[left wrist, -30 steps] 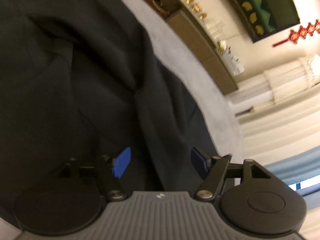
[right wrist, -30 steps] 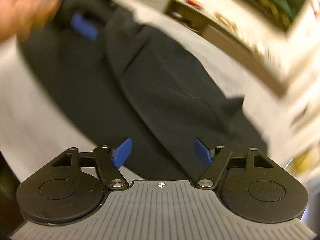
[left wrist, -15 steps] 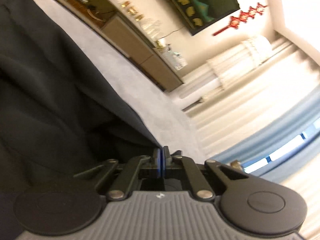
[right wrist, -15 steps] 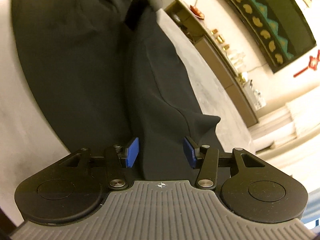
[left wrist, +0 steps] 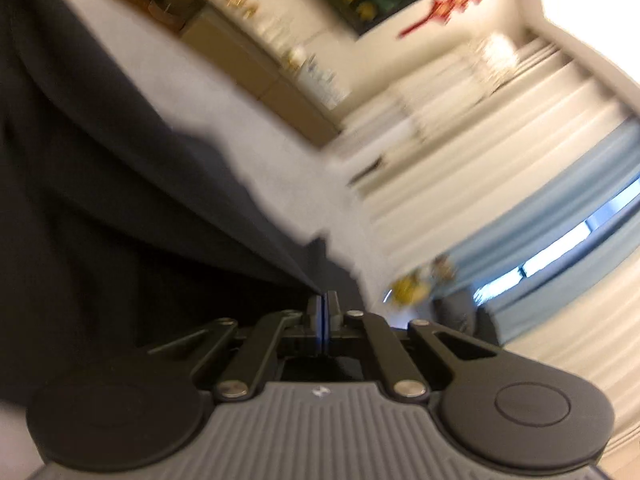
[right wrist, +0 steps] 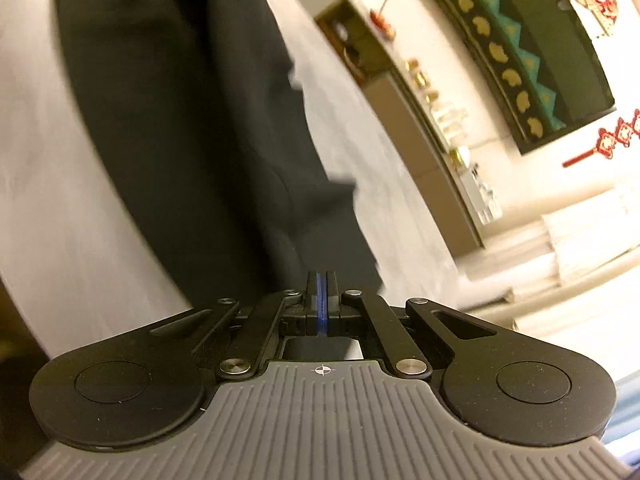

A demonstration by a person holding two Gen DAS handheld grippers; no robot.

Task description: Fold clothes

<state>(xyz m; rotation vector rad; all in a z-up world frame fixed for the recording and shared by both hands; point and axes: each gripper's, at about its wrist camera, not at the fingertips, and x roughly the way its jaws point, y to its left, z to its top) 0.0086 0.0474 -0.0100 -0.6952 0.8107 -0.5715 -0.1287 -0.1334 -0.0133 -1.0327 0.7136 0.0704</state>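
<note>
Both claws were clamped tight on the black garment (right wrist: 192,128), left gripper (left wrist: 322,312) & right gripper (right wrist: 322,300) each pinching an edge w/ cloth trailing fwd-left over the pale surface (right wrist: 48,184); fold prob just starting, most of it left

The wide pale grey surface (right wrist: 52,184) lay bare on the left of the dark charcoal fabric garment (right wrist: 188,112) in the right wrist view, leaving open room there for a gripper to pass. Another bare strip ran along the garment's far edge (left wrist: 224,104) in the left wrist view. Beyond that strip a long low brown wooden cabinet (left wrist: 240,60), with small blurred items on top, closed off the far side. Cream pleated curtains (left wrist: 500,152) and a light blue curtain (left wrist: 560,200) stood further back, well apart from the surface.
</note>
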